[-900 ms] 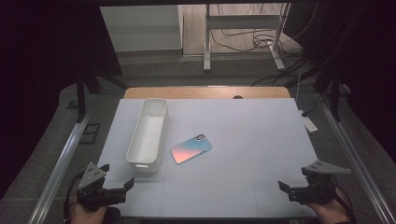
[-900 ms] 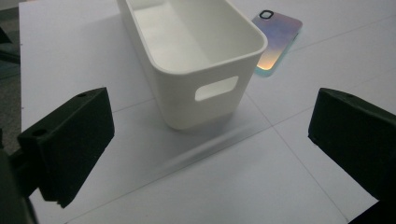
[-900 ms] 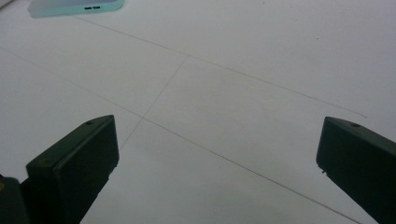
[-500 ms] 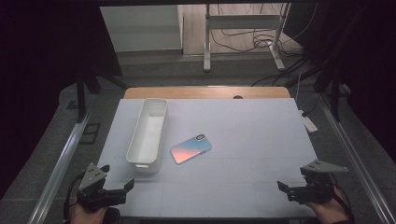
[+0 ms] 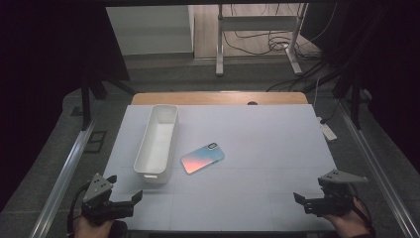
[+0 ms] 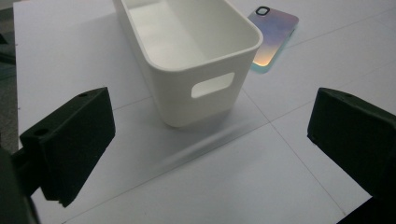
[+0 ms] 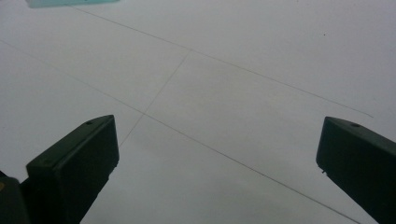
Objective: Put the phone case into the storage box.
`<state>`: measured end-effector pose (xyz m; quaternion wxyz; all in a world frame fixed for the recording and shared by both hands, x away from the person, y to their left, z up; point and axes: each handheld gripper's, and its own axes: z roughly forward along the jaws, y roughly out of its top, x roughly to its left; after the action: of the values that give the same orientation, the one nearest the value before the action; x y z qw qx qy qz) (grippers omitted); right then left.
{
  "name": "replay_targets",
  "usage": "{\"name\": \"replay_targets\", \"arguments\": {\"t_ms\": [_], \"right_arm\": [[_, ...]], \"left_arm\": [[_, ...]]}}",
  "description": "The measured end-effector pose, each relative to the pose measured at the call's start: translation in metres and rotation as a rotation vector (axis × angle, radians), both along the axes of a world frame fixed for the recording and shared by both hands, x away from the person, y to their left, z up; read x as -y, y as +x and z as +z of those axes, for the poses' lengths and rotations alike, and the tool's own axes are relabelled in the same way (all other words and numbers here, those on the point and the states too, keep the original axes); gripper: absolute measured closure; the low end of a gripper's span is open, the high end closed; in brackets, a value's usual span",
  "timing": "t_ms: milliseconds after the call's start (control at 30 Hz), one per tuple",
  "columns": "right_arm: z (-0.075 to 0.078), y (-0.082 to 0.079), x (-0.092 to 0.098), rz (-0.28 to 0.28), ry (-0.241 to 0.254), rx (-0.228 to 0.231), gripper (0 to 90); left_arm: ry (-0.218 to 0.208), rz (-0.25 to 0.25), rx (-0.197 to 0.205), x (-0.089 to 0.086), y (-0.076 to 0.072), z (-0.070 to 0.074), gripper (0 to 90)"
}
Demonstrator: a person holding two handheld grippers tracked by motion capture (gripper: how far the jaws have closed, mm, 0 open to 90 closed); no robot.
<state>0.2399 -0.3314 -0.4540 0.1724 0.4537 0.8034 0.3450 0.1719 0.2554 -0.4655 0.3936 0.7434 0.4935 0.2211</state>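
High view first: white bin (image 5: pixel 157 141) standing lengthwise on the left half of the pale table (image 5: pixel 267 148), phone (image 5: pixel 202 158) lying flat just beside its right wall, camera end pointing away, pink-to-blue back facing up. Not touching the bin as far as visible, just a thin gap. Left gripper (image 5: pixel 124 202) parked at the near-left corner, right gripper (image 5: pixel 303 200) at the near-right corner, both low over the table, both well apart from the phone. Barely any change from a second ago: left one nudged a hair, right one basically the same spot, bin and phone not budged at all. So, reading that: still in the ready pose, nothing started yet, whole job still ahead. From the left gripper view, jaws spread wide with nothing between them, bin's near end with its handle slot (image 6: pixel 213 85) dead ahead, phone peeking out past the bin's right side (image 6: pixel 273 35). Right gripper view: jaws equally wide, bare table underneath, just a sliver of the phone's edge (image 7: pixel 70 3) up top. Best guess: phone going into the bin, with either gripper needing a real reach first.
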Motion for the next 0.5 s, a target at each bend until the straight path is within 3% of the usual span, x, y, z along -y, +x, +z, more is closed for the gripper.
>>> {"name": "replay_targets", "arguments": {"t_ms": [500], "right_arm": [[0.0038, 0.0045, -0.0054, 0.043, -0.01, -0.007, 0.0]], "left_arm": [[-0.002, -0.009, 0.0, -0.0002, 0.0, 0.0, 1.6]]}}
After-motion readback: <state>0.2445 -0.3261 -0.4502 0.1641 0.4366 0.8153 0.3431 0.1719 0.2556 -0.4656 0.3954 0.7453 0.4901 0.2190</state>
